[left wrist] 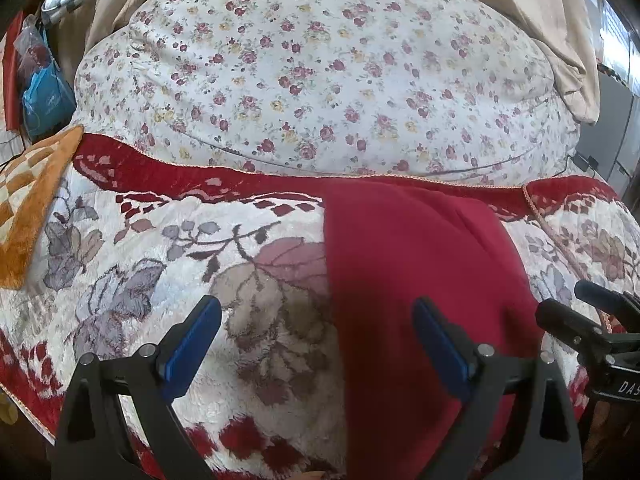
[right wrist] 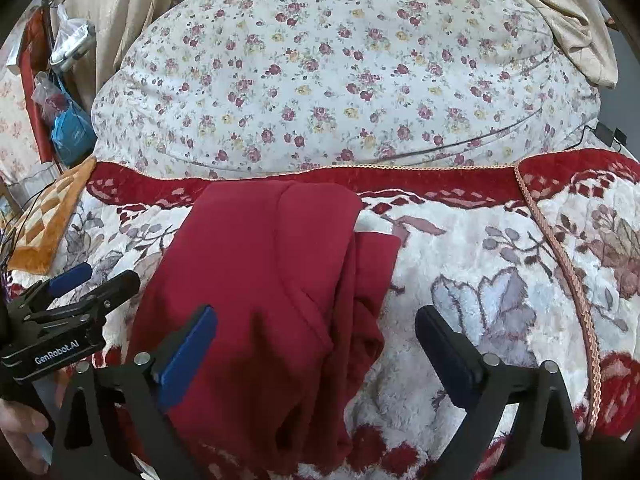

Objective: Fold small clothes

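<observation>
A dark red garment lies partly folded on a plush floral blanket; in the right wrist view it shows a folded layer and a bunched edge on its right side. My left gripper is open and empty, hovering over the garment's left edge. My right gripper is open and empty, over the garment's near right part. The right gripper shows at the left view's right edge; the left gripper shows at the right view's left edge.
A big rose-print quilt is heaped behind the blanket. An orange checked cushion lies at the left. Bags hang at far left. Beige curtains hang at the back. A cable with plug lies at right.
</observation>
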A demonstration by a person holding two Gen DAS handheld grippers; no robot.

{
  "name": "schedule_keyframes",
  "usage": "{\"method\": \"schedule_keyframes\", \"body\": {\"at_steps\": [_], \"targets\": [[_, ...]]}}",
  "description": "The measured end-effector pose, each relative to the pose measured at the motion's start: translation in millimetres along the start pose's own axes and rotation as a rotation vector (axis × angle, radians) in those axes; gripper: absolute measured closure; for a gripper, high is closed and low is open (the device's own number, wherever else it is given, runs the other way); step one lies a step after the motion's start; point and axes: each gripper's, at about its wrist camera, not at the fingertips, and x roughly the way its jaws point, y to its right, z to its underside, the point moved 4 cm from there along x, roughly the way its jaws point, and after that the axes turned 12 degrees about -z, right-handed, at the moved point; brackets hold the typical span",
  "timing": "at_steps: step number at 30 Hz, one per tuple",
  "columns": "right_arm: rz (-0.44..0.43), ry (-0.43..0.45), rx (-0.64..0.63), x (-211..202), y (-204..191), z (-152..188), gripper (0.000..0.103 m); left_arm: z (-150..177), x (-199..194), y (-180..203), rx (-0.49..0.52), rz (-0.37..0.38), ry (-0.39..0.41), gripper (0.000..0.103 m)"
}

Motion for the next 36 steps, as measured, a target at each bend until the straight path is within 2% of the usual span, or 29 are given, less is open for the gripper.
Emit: {"method": "schedule_keyframes", "body": {"at_steps": [8,36], "targets": [[-0.010,-0.041,-0.014,7.2,-3.6,5.1,0.000,0.4,0.1,-0.1,-0.002,-0.001,-0.002,0.008],[-0.022,-0.032,-0.010,8.0,-7.8,8.9,0.000,2.5,2.7,1.3,0.011,-0.015,-0.006,0.008]]}}
